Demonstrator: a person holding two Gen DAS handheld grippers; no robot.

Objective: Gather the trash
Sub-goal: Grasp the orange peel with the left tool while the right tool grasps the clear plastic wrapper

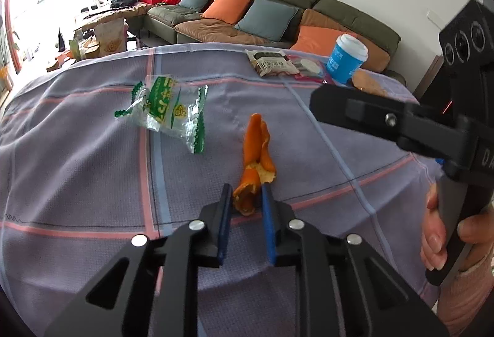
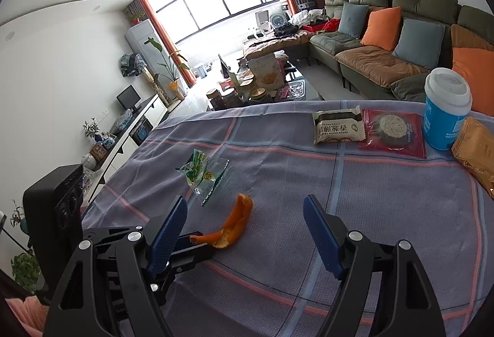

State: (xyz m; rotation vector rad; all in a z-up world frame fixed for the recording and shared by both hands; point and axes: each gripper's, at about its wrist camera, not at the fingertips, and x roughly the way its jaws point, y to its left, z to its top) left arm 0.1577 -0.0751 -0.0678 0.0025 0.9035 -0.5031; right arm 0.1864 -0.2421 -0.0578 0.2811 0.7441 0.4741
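An orange peel (image 1: 256, 164) lies on the purple checked tablecloth (image 1: 92, 176). My left gripper (image 1: 245, 198) has its blue pads on either side of the peel's near end, closed on it. In the right wrist view the peel (image 2: 230, 230) lies between table and the left gripper's tip (image 2: 197, 241). My right gripper (image 2: 245, 210) is open wide and empty, hovering above the table just right of the peel. A torn clear-and-green wrapper (image 1: 168, 110) lies left of the peel; it also shows in the right wrist view (image 2: 203, 174).
At the table's far right stand a blue paper cup with white lid (image 2: 446, 108), a green cracker packet (image 2: 338, 124), a red biscuit packet (image 2: 392, 133) and an orange packet (image 2: 477, 151). A sofa with cushions (image 2: 386, 37) is behind the table.
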